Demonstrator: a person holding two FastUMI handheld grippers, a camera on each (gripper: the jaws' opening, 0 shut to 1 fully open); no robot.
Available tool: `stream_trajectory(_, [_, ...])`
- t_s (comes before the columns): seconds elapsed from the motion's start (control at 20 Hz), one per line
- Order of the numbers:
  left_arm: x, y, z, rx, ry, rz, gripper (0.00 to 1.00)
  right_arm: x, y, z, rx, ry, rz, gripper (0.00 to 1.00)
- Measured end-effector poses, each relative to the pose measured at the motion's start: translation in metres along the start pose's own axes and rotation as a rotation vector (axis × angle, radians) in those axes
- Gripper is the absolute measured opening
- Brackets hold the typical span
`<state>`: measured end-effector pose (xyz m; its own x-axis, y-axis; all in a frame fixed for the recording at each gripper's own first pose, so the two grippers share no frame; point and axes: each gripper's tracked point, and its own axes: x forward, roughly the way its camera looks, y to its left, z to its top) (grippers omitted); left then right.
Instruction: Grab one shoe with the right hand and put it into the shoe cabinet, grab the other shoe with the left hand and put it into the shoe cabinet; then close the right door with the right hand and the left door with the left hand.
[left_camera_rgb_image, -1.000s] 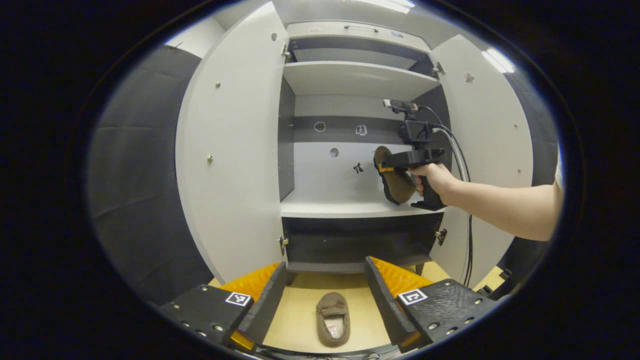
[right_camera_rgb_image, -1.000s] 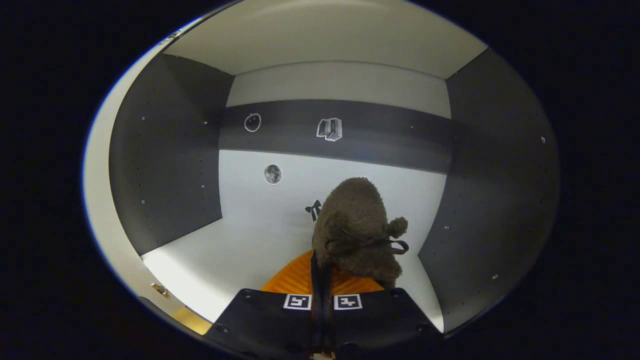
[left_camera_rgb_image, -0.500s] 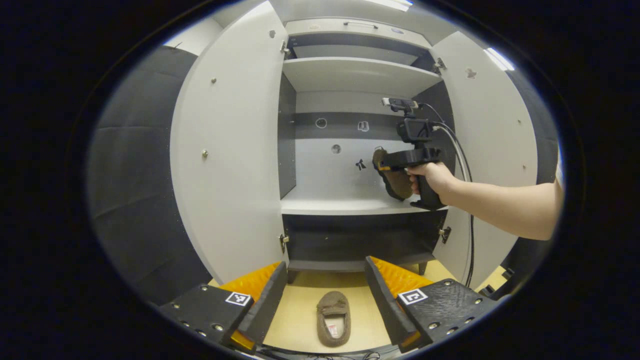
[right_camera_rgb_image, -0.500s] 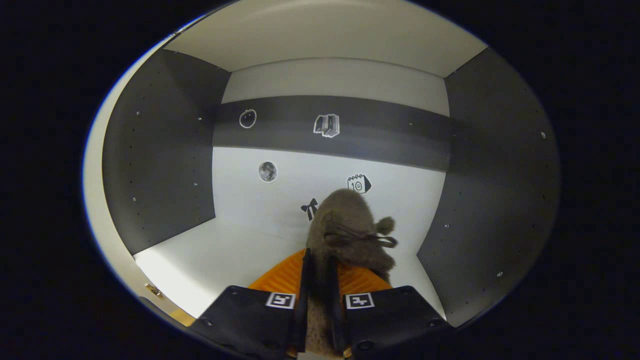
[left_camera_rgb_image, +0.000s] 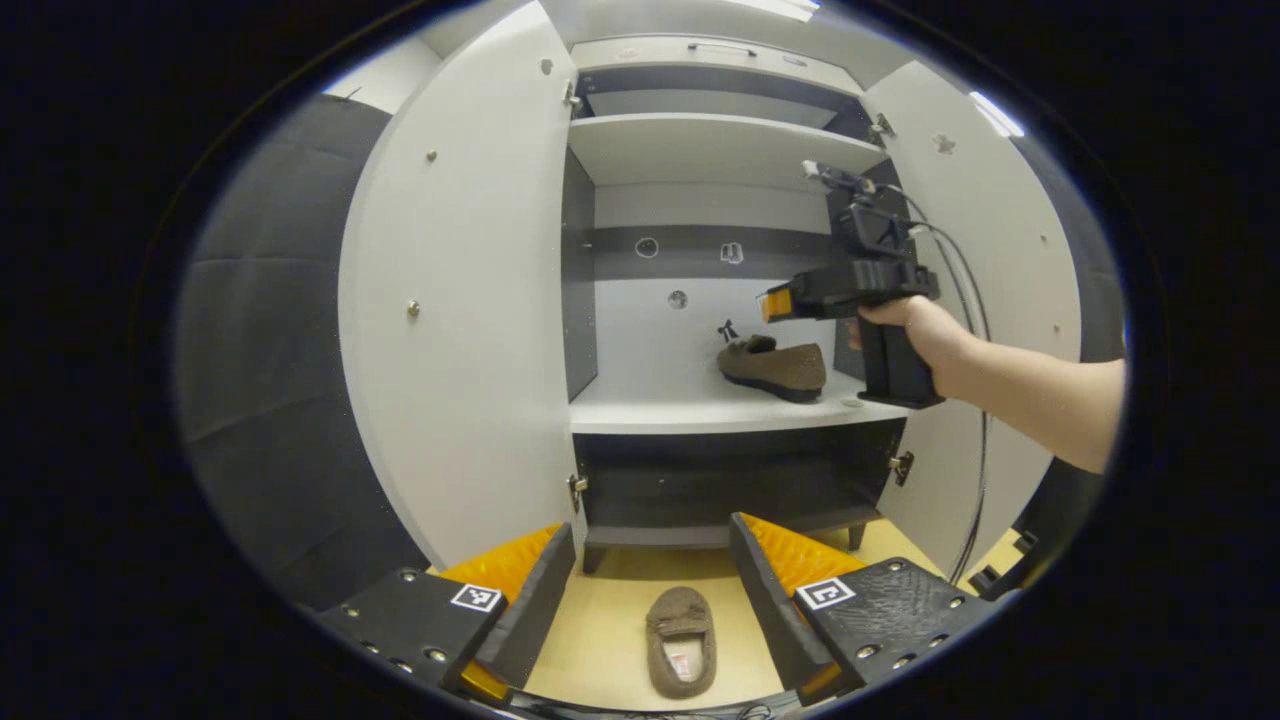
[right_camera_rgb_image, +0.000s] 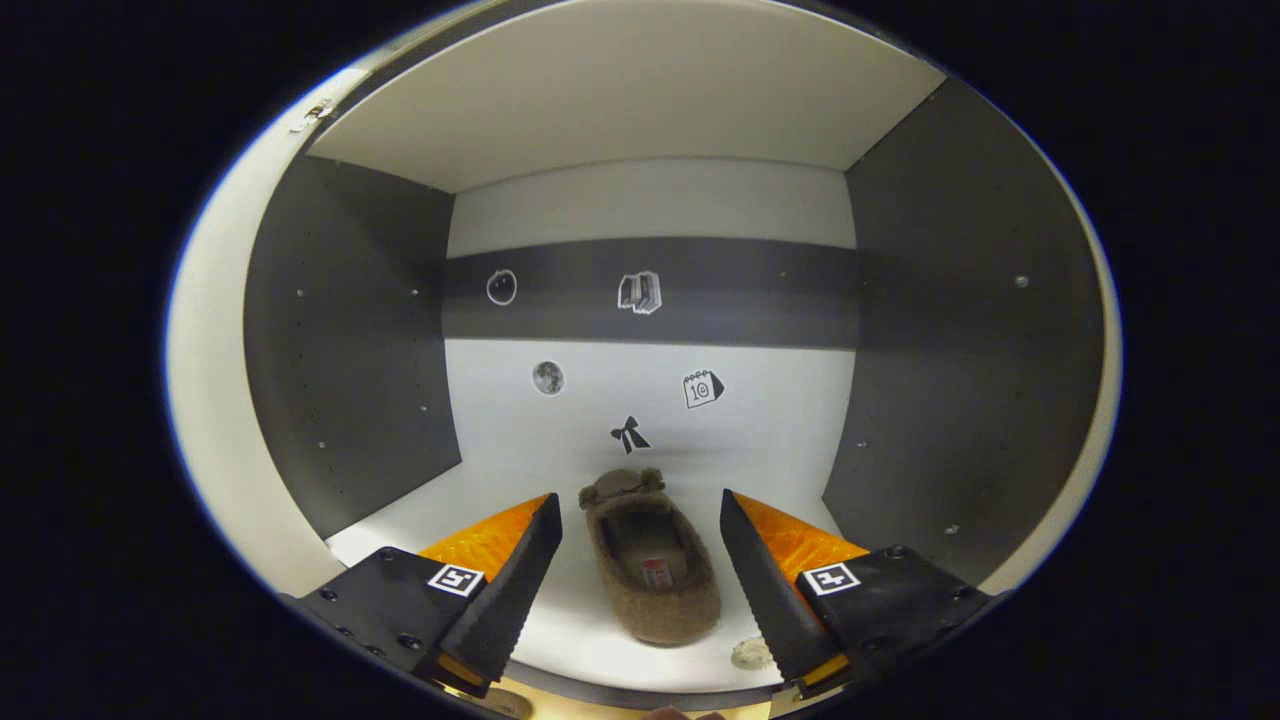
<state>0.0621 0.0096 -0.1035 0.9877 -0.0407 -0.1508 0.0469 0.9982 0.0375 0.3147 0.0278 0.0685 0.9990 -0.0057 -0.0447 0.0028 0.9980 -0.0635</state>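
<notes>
**One slipper shelved, the other waiting on the floor**

Nearest the left gripper (left_camera_rgb_image: 650, 590), whose jaws stood spread wide with nothing between them, the second shoe (left_camera_rgb_image: 683, 640) lay on the pale wooden floor (left_camera_rgb_image: 600, 640), sole down, opening up, toe toward the cabinet. It looked a soft, fuzzy slipper: light, floppy, likely to fold or sag if pinched at one end, and not slippery. A grip across the heel rim or one side wall of the opening seemed the surest hold; the toe with its small bow would probably crush.

Farther off stood the shoe cabinet (left_camera_rgb_image: 720, 150), with the left door (left_camera_rgb_image: 460, 300) and the right door (left_camera_rgb_image: 990, 260) both swung fully open. On its middle shelf (left_camera_rgb_image: 660, 405) the first shoe (left_camera_rgb_image: 772, 367) rested flat, toward the right side. In the right gripper view that shoe (right_camera_rgb_image: 650, 555) lay between and beyond the released right gripper (right_camera_rgb_image: 640, 560), fingers apart and touching nothing; a hand (left_camera_rgb_image: 915, 325) held that tool just above the shelf. The shelf was smooth and white, with free space left of the shoe. At the back, small stickers (right_camera_rgb_image: 628, 434) dotted the rear panel
</notes>
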Motion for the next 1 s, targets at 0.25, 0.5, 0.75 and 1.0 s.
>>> stream_trajectory(0.25, [0.008,0.004,-0.028,0.038,0.057,-0.047,0.90,-0.055,0.002,0.000,0.036,-0.058,-0.011,0.97])
stream_trajectory(0.5, [0.022,-0.011,-0.089,0.086,0.203,-0.146,0.90,-0.111,0.010,-0.035,0.077,-0.040,-0.019,1.00])
stream_trajectory(0.75, [0.021,-0.014,-0.118,0.140,0.350,-0.227,0.90,-0.168,0.023,-0.090,0.102,0.055,-0.021,0.94])
stream_trajectory(1.0, [0.014,-0.007,-0.146,0.174,0.474,-0.273,0.91,-0.226,0.030,-0.148,0.103,0.137,-0.079,0.98])
